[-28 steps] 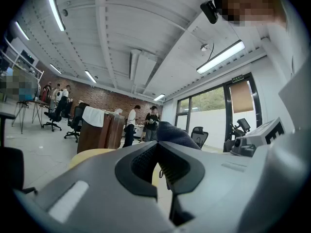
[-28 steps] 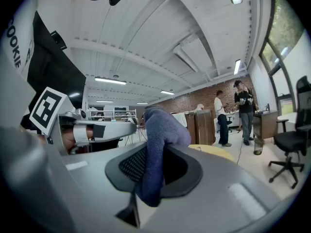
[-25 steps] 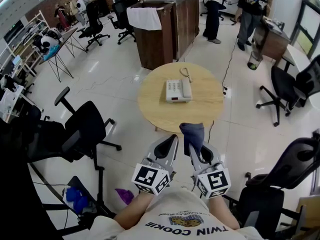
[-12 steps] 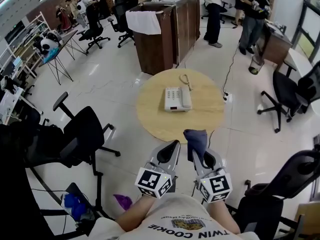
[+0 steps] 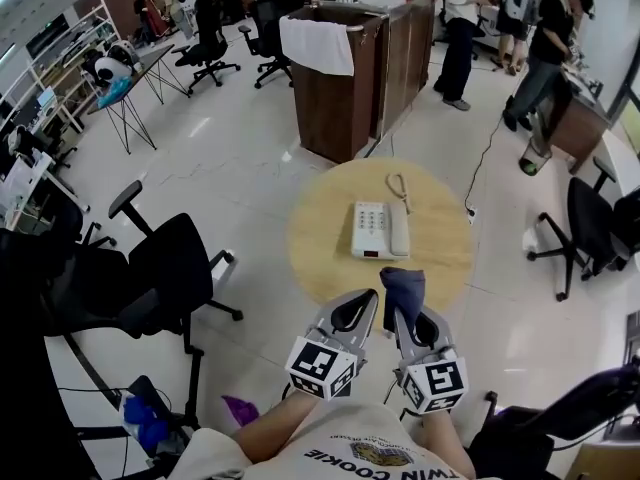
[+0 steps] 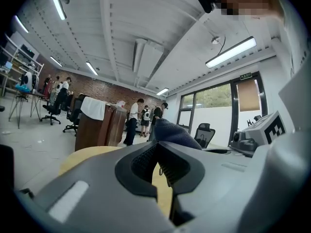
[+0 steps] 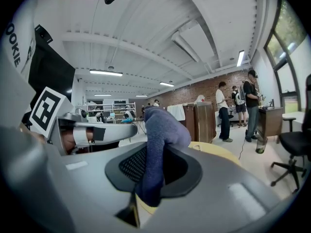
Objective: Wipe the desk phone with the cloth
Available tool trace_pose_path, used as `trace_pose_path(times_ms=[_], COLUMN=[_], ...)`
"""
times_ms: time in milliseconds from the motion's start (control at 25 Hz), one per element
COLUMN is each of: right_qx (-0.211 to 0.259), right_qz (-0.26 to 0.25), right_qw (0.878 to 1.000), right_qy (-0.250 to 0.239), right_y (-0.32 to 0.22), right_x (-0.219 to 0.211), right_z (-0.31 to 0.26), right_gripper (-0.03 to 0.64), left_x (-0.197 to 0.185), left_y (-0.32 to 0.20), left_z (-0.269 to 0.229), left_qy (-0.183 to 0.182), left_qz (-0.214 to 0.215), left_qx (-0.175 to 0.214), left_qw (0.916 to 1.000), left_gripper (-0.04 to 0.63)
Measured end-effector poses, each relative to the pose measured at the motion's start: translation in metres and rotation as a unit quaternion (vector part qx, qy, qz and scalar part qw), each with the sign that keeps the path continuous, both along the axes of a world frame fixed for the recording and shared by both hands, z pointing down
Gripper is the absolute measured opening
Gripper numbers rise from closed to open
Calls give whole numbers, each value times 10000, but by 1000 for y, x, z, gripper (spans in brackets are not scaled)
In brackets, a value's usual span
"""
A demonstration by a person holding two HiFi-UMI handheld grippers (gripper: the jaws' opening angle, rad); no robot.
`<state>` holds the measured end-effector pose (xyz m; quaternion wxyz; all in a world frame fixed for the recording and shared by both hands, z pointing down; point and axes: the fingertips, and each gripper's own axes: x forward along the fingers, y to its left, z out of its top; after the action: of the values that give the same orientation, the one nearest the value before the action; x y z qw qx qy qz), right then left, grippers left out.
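**Short of the round table: cloth clamped, phone lying lengthwise ahead**

Between the jaws of the right gripper [image 7: 154,174]: a dark blue cloth [image 7: 160,130], clenched at its lower end and standing up in a rounded bunch above the pads. Same grip from the head view, right gripper [image 5: 412,320] with the cloth [image 5: 402,286] poking forward over the near table edge.

Just beside it, the left gripper [image 6: 158,165] [image 5: 350,314]: jaws pressed together at the tips, nothing between them.

Ahead of both, on the round wooden table [image 5: 320,243]: the desk phone [image 5: 380,231], well apart from either gripper. Long axis running away from the person, only slightly off straight. Keypad on the left half, handset along the right side, cord [image 5: 398,186] looped beyond the far end.

Phone visible only from the head view. From the gripper views, just a sliver of yellow tabletop [image 6: 82,154] [image 7: 216,149] past the jaws. From the left gripper view, the cloth [image 6: 175,132] bulging up beyond its own tips. From the right gripper view, the left gripper [image 7: 95,131] seen side-on.

Farther out: a brown cabinet [image 5: 360,78] draped with a white towel [image 5: 316,44], a black office chair [image 5: 170,268] left of the table, and people standing near the back.
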<state>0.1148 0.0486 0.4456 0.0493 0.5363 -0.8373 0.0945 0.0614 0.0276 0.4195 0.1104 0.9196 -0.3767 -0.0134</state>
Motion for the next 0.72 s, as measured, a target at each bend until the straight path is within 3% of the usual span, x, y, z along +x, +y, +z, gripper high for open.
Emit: trace_pose_path(times_ms=[400, 720], right_qx=[-236, -240], right_qz=[17, -44], right_qw=[9995, 9990], right_qy=[197, 365], right_y=[-77, -131], right_x=[-6, -30], right_z=[2, 3], right_gripper=[64, 64], left_x=[3, -11], left_y=[-79, -126], left_z=[13, 16], left_qy=[57, 138], left_qz=[166, 257], left_qx=[-283, -297], left_qw=[9994, 9991], left_gripper=[-8, -8])
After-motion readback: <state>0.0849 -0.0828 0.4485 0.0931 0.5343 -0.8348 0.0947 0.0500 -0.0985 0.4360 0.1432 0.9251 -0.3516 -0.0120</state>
